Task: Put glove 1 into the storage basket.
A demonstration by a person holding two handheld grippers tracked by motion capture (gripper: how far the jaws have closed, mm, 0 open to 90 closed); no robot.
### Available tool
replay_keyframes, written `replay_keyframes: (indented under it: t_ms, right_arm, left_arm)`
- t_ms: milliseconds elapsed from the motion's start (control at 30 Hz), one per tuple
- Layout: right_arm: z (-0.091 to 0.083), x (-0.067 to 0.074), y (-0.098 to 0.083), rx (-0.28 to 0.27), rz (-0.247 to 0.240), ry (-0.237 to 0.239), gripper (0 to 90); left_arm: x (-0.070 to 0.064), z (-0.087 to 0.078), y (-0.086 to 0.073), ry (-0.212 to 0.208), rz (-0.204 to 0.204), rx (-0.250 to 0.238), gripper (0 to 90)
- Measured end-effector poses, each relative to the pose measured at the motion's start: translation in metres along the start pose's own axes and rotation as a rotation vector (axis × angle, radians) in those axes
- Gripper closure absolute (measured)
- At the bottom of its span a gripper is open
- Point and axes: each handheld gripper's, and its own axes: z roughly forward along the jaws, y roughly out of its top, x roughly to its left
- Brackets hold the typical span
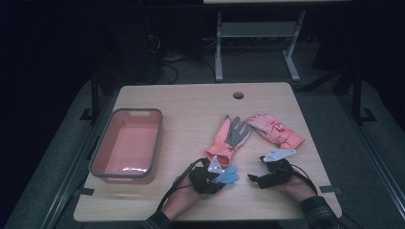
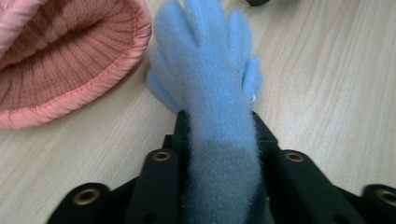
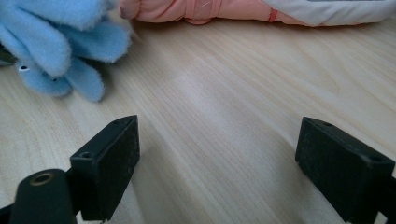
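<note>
While the left gripper (image 1: 217, 177) clamps the blue glove (image 2: 210, 84) by its cuff, the glove's fingers lie on the table (image 1: 191, 102) near the front edge, just beside the cuff of a pink glove (image 1: 228, 136). Well apart from it, the right gripper (image 1: 255, 179) rests with jaws wide and empty. A red bin (image 1: 126, 143) sits left.
</note>
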Motion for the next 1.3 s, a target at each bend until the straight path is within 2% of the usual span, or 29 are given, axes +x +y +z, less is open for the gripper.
replay_keyframes:
  t_ms: [133, 233, 267, 567, 633, 700, 1067, 1233, 1300]
  right_arm:
    - [0.000, 0.000, 0.000, 0.000, 0.000, 0.000, 13.1]
    - [0.000, 0.000, 0.000, -0.001, -0.004, 0.000, 13.1]
    - [0.000, 0.000, 0.000, 0.000, 0.001, 0.001, 13.1]
    - [0.000, 0.000, 0.000, 0.001, 0.001, 0.001, 13.1]
    - [0.000, 0.000, 0.000, 0.000, 0.000, 0.001, 13.1]
    - [0.000, 0.000, 0.000, 0.000, 0.000, 0.001, 13.1]
    - [0.000, 0.000, 0.000, 0.000, 0.000, 0.001, 12.9]
    - [0.001, 0.001, 0.000, 0.006, 0.000, 0.008, 9.9]
    - [0.001, 0.000, 0.001, 0.013, -0.004, 0.008, 7.3]
  left_arm:
    - [0.001, 0.000, 0.000, -0.008, 0.007, -0.003, 74.0]
    - [0.005, 0.000, -0.001, -0.031, -0.007, -0.013, 74.3]
    - [0.005, 0.000, -0.002, -0.040, -0.024, -0.026, 74.3]
    - [0.012, -0.004, -0.002, -0.094, -0.039, -0.042, 75.1]
    - [0.013, -0.008, -0.001, -0.105, -0.054, -0.057, 75.2]
    - [0.014, -0.013, 0.002, -0.106, -0.061, -0.075, 75.2]
    - [0.026, -0.039, 0.006, -0.118, -0.076, -0.099, 75.2]
    - [0.032, -0.049, 0.006, -0.110, -0.082, -0.103, 75.2]
    - [0.036, -0.056, 0.005, -0.101, -0.101, -0.103, 75.2]
